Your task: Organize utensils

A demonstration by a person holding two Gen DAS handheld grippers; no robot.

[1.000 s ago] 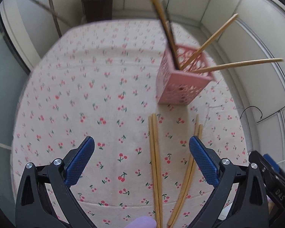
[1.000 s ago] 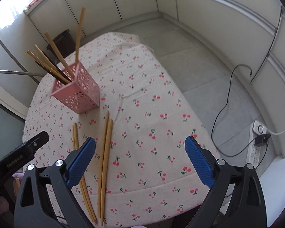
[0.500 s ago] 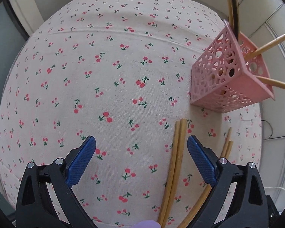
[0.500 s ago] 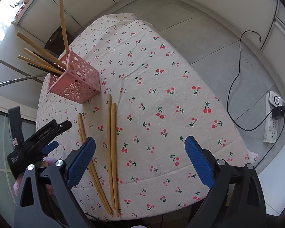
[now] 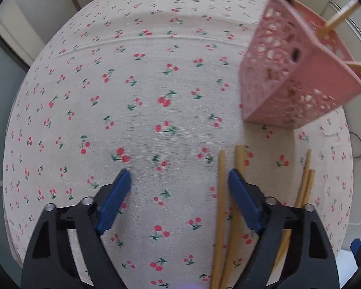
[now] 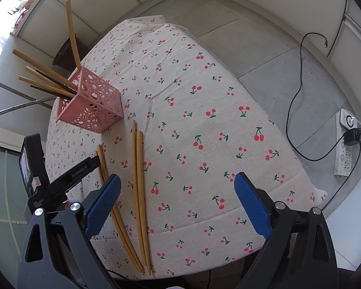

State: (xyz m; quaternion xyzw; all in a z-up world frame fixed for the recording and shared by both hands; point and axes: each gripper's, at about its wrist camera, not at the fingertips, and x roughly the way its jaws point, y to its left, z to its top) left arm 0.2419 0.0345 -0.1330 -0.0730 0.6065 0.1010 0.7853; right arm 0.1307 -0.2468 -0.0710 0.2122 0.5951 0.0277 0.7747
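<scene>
Left wrist view: the left gripper point(image 5: 179, 183), black-framed with blue ribbed pads, hangs low over the cherry-printed cream tablecloth point(image 5: 144, 91); its jaws are closing, pads not yet pressing on anything. One chopstick of the nearer pair of wooden chopsticks point(image 5: 220, 192) lies between the pads, just inside the right-hand one, while its mate passes under that pad. A second pair of wooden chopsticks point(image 5: 305, 183) lies further right, apart from the first. The pink perforated plastic holder point(image 5: 284, 77) stands beyond them, upper right, with several chopsticks leaning out of it. Right wrist view: the right gripper point(image 6: 177, 192) is held above the cloth with jaws spread wide, grasping nothing; both loose pairs lie left of its centre. A white power strip point(image 6: 346, 144) sits on the floor at far right.
</scene>
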